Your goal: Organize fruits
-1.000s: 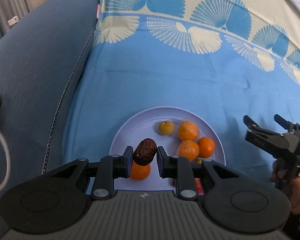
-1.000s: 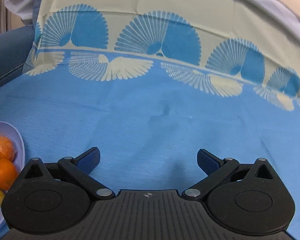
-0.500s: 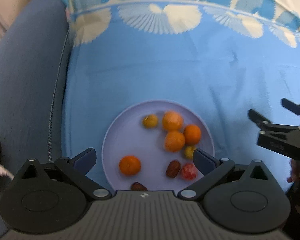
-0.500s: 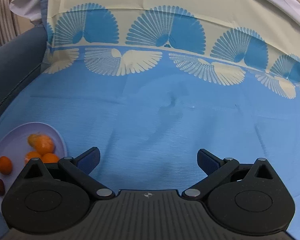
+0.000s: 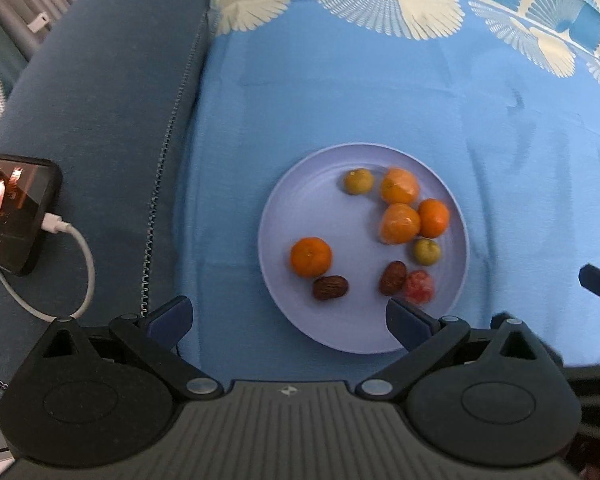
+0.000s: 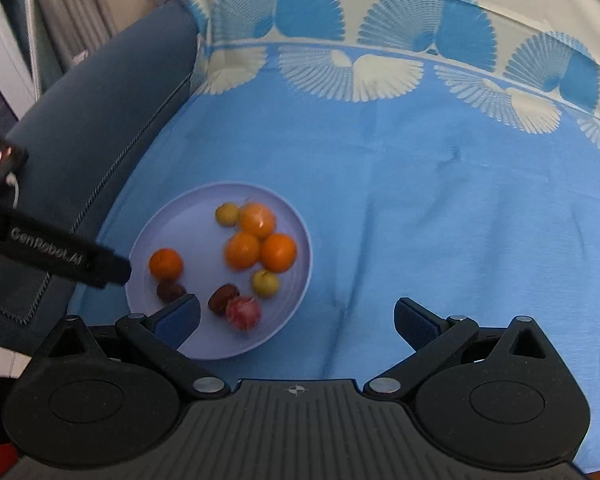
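**Left wrist view: date released onto plate, both grippers empty**

Left wrist view showed the left gripper (image 5: 288, 320) spread wide above the near edge of the lilac plate (image 5: 300, 196), nothing between its blue pads. Its jaws had just been opening. A dark date (image 5: 330, 287) lay on the plate just near-right of a lone mandarin (image 5: 311, 257), apart from the pads. Judged as the fruit just set down.

Rest of the plate: three mandarins (image 5: 400, 218) clustered far right, two small yellow-green fruits (image 5: 358, 181), a second date (image 5: 393, 277) touching a pink fruit (image 5: 419, 287) at the near right.

Right wrist view: right gripper (image 6: 298, 318) also released and empty, hovering over the blue cloth (image 6: 420, 208) to the right of the plate. No loose fruit visible on the cloth in either view.

Step in hand, as judged: release done, placement phase closing. Next move would call for clearing both grippers from the plate, or regrouping like fruits if sorting by kind is wanted. A phone (image 5: 12, 210) on charge lay on the sofa arm, far left.
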A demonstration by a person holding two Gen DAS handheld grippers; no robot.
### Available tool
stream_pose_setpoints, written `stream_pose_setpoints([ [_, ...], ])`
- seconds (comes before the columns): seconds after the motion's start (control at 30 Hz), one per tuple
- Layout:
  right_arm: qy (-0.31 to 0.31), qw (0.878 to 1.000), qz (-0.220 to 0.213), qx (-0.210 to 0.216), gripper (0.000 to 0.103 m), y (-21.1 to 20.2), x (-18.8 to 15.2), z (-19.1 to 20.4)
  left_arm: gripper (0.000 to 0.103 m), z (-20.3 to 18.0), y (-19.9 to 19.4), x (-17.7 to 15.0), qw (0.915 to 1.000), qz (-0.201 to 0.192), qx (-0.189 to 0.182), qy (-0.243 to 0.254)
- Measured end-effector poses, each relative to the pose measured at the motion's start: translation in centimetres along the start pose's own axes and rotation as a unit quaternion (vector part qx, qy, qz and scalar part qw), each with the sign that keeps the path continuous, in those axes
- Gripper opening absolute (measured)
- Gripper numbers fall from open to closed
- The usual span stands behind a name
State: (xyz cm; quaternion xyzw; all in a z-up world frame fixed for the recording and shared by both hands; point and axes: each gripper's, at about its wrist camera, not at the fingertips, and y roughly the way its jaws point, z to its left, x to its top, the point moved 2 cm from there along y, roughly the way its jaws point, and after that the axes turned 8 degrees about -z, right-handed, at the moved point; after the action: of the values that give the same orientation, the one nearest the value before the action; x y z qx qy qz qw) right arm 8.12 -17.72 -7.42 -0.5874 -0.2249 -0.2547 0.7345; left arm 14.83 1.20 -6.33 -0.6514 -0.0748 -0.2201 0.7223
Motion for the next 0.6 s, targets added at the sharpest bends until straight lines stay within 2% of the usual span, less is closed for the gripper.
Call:
stream_pose_setpoints([
  [0.17,-0.019,1.000,-0.004,0.000,0.102,0.1,-0.8,1.3,0.103,0.5,0.2,-1.6,0.9997,-0.021,0.007,-0.012],
  [0.43,-0.034,0.997,-0.063,0.004,0.102,-2.2,-3.5,2.5,0.103,0.3,-1.2,-5.0,0.9967,-0.077,0.025,-0.005],
  [0.6,-0.045,0.995,-0.088,-0.011,0.102,-4.8,-4.7,3.1,0.103,0.3,-3.6,-8.0,0.9931,-0.115,0.017,-0.017],
])
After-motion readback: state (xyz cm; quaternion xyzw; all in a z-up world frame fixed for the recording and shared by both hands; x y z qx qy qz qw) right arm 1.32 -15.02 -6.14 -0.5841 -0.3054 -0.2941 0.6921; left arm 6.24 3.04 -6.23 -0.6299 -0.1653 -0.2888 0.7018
